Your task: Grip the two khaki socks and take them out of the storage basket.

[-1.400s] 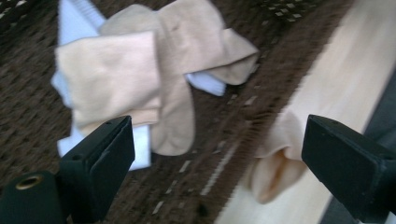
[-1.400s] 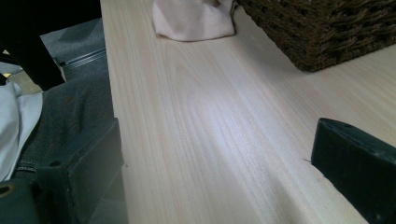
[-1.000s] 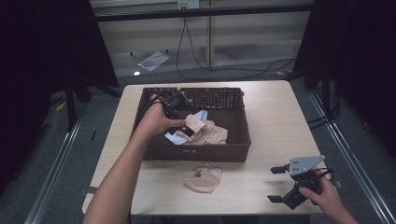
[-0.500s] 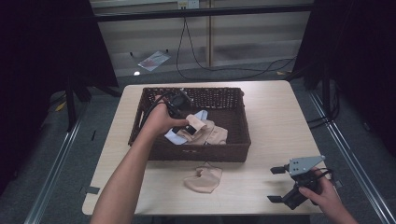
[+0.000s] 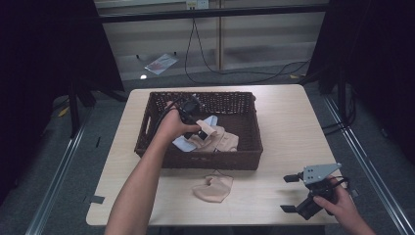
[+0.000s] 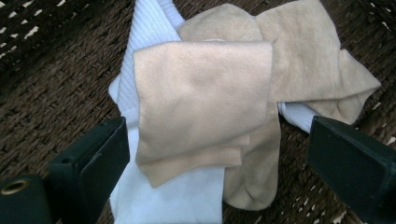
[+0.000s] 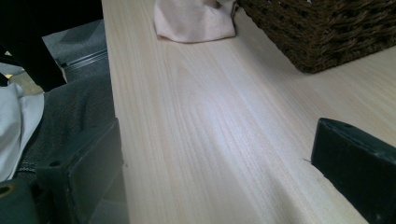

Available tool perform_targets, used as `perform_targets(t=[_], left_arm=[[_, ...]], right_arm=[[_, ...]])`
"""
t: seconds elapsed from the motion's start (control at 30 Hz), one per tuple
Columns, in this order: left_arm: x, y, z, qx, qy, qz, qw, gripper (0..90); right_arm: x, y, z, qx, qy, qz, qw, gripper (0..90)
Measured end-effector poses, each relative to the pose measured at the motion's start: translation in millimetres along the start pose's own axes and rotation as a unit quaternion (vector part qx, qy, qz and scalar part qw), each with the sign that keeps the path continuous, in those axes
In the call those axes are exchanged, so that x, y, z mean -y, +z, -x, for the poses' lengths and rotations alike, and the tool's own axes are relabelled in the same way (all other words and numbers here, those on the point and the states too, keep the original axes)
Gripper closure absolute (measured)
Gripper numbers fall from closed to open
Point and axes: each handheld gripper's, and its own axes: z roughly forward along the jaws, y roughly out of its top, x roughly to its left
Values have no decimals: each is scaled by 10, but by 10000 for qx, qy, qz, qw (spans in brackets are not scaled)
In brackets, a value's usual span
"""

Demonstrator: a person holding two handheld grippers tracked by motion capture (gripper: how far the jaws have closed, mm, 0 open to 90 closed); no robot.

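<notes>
High view shows the left gripper (image 5: 199, 128) lowered into the dark wicker basket (image 5: 247, 147), over the pile of socks; left gripper view has its jaws spread wide either side of a folded beige sock (image 6: 203, 112) that lies on a white sock (image 6: 173, 196) on the basket floor; the right gripper (image 5: 296, 193) rests at the near right corner of the table (image 5: 288, 122), jaws wide, grasping nothing; another beige sock (image 5: 213, 188) lies on the table just near of the basket.
</notes>
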Motion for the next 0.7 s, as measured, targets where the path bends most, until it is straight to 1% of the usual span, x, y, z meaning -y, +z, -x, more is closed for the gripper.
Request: perform_targets(t=[0.03, 0.1, 0.17, 0.23, 0.27, 0.4, 0.43, 0.47, 0.67, 0.7], left_arm=[[1, 17, -1, -8, -24, 21, 10000, 62], [-4, 44, -4, -40, -8, -13, 10000, 60], [0, 78, -11, -40, -96, 91, 9999, 59], [4, 102, -28, -34, -102, 98, 9999, 58], [7, 114, -27, -49, -177, 118, 9998, 57], [8, 161, -43, -92, -257, 107, 9996, 56], [6, 171, -42, -111, -262, 135, 9995, 56], [1, 174, -43, -124, -246, 104, 9996, 56], [-20, 236, -49, -88, -260, 99, 9996, 54], [-23, 247, -52, -83, -242, 51, 9997, 54]], right_arm=[[0, 1, 0, -14, 6, -3, 10000, 14], [0, 3, -1, -13, 12, -15, 10000, 15], [0, 2, 1, -15, 5, -11, 10000, 15], [1, 2, 1, -16, 1, -12, 10000, 15], [1, 2, 1, -17, 1, -12, 10000, 15], [0, 4, 0, -19, 14, -8, 10000, 14], [1, 4, 0, -17, 11, -10, 10000, 15], [1, 5, 0, -9, 7, -15, 10000, 15], [0, 5, -1, -3, 9, -18, 10000, 15], [1, 5, -1, -9, 9, -17, 10000, 15]])
